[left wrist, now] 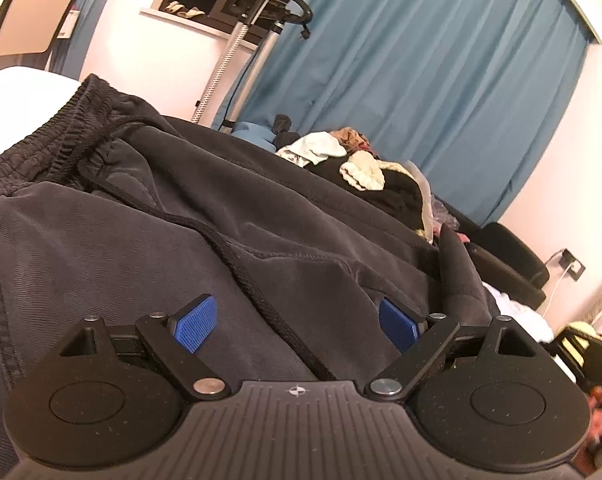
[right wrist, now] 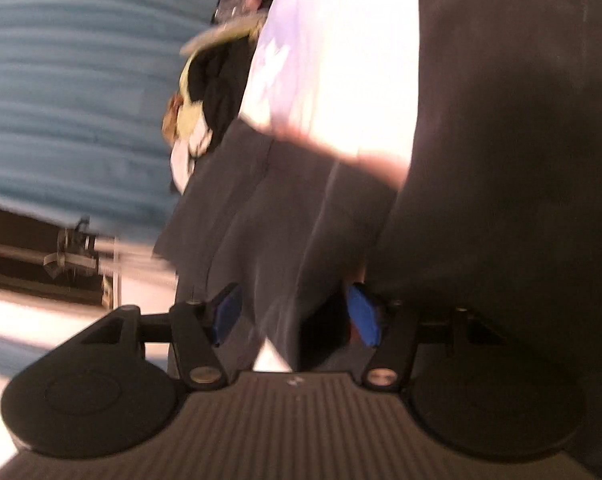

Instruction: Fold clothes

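The left claw [left wrist: 297, 322] rests low on the dark grey shorts [left wrist: 149, 216], its blue pads well apart with cloth and the drawstring [left wrist: 237, 256] lying between them, untouched; likely it steadies the garment for a fold. The shorts lie spread on the white bed [left wrist: 25, 88], their length running from the claw up-left to the elastic waistband [left wrist: 57, 136]. The right claw [right wrist: 293, 316], rolled sideways and blurred, stands apart around a hanging fold, seemingly not pinching it. Beyond lies a laundry heap [left wrist: 361, 164].
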`<state>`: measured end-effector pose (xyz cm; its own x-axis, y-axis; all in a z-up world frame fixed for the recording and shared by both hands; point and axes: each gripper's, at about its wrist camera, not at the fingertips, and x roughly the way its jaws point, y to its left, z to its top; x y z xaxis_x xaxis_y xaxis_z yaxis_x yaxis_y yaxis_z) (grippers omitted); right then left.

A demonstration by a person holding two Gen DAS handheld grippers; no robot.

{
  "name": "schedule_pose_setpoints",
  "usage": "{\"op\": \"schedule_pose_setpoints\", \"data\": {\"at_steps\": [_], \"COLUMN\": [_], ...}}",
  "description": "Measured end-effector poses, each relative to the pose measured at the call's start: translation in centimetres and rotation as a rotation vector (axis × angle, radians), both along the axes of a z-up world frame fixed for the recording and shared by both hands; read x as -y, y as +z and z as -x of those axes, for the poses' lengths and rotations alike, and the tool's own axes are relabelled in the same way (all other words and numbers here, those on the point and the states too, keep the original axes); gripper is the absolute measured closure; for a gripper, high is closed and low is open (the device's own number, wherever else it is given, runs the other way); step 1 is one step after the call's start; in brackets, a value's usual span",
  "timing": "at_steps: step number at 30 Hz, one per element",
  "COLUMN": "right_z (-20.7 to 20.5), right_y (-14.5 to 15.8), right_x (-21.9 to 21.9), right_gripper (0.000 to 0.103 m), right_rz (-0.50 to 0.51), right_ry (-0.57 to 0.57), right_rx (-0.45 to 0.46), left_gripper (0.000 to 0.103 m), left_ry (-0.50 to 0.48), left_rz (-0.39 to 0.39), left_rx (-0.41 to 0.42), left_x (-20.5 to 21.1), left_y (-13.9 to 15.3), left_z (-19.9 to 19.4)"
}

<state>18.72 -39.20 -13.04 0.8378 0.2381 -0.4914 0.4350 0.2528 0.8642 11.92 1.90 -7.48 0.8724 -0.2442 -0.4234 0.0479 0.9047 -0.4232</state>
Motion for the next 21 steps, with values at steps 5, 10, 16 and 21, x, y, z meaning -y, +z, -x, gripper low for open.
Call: {"op": "schedule_pose_setpoints", "data": {"at_steps": [5, 10, 16, 21], "right_z": [-2.8, -3.5, -5.0, -4.6], "right_y": [-1.6, 0.1, 10.5, 14.8], "right_x": [2.0, 3.3, 7.3, 15.4], "right_gripper": [0.054, 0.092, 0.093, 0.093], "right_rz": [0.081, 0.275, 0.635, 0.834], "right_ry": [-0.099, -0.097, -0.107, -0.212], "right_rx": [-0.039, 0.031, 0.295, 0.363], "left_gripper": [0.013, 0.013, 0.013, 0.012], "left_ry": [-0.031, -0.049, -0.052, -0.025], "left_rz": [-0.032, -0.055, -0.085, -0.036], "left_rx": [0.013, 0.025, 0.018, 0.026], "left_x": [0.8, 1.0, 1.2, 1.0], "left_y": [-0.2, -0.4, -0.8, -0.6], "left_z": [0.2, 0.3, 0.4, 0.6]}}
